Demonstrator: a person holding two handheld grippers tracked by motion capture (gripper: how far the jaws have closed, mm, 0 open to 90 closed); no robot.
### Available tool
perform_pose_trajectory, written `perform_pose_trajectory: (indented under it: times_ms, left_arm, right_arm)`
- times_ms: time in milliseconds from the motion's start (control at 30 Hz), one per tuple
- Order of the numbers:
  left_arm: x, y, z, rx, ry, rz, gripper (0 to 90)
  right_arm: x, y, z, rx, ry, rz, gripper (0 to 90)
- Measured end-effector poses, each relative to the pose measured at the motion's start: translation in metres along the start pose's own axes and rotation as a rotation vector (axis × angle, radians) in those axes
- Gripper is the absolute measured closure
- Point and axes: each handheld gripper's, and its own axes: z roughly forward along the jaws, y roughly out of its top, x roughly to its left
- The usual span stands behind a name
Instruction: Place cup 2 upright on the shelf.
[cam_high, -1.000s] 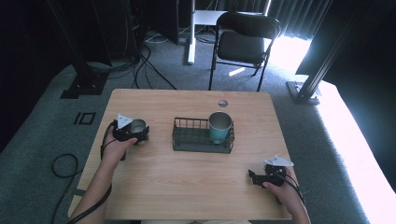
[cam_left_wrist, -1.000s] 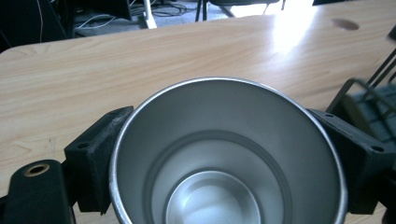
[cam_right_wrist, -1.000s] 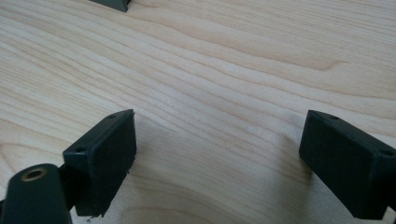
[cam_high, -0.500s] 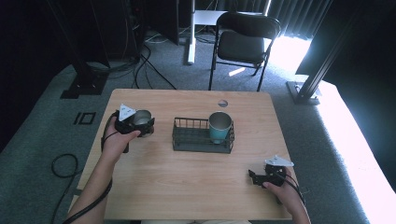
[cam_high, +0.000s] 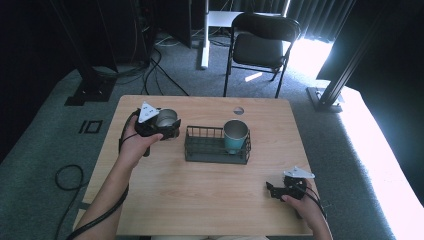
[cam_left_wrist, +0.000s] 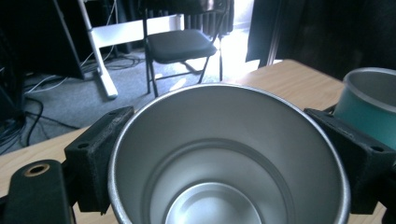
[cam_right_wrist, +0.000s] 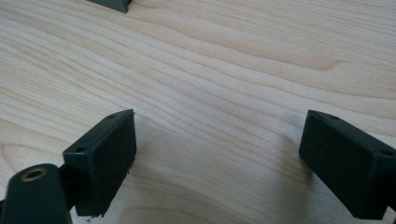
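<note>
A silver metal cup (cam_high: 166, 118) (cam_left_wrist: 224, 158) is held off the table at the left, with my left gripper (cam_high: 169, 128) (cam_left_wrist: 229, 163) shut on its sides. Its open mouth faces the camera in the left gripper view, and it looks empty inside. A teal cup (cam_high: 235, 135) (cam_left_wrist: 371, 105) stands upright in the right end of a dark wire basket (cam_high: 207, 149) at the table's middle. My right gripper (cam_high: 272, 191) (cam_right_wrist: 219, 158) rests low over the bare wood near the front right corner, jaws wide apart with nothing between them.
The wooden table (cam_high: 200, 205) has a small round cable hole (cam_high: 238, 110) near its far edge. A black folding chair (cam_high: 260, 47) stands beyond the table, with cables (cam_high: 150, 65) on the grey floor at the far left.
My left gripper has lifted the silver cup and carried it a little to the right, toward the basket. The right gripper has stayed where it was.
</note>
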Motion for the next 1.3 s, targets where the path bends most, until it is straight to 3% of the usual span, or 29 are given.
perform_pose_trajectory:
  times_ms: [600, 833, 1300]
  left_arm:
    - [-0.042, 0.021, 0.032, -0.020, -0.101, 0.036, 13.9]
    - [-0.058, 0.016, 0.052, -0.008, -0.131, 0.051, 13.9]
    - [-0.074, -0.006, 0.081, 0.039, -0.139, 0.064, 13.9]
  right_arm:
    - [0.000, 0.000, 0.000, -0.001, 0.002, 0.003, 10.6]
    - [-0.001, 0.000, 0.000, -0.004, 0.006, 0.007, 10.7]
    - [-0.001, 0.000, -0.001, -0.005, 0.011, 0.010, 10.6]
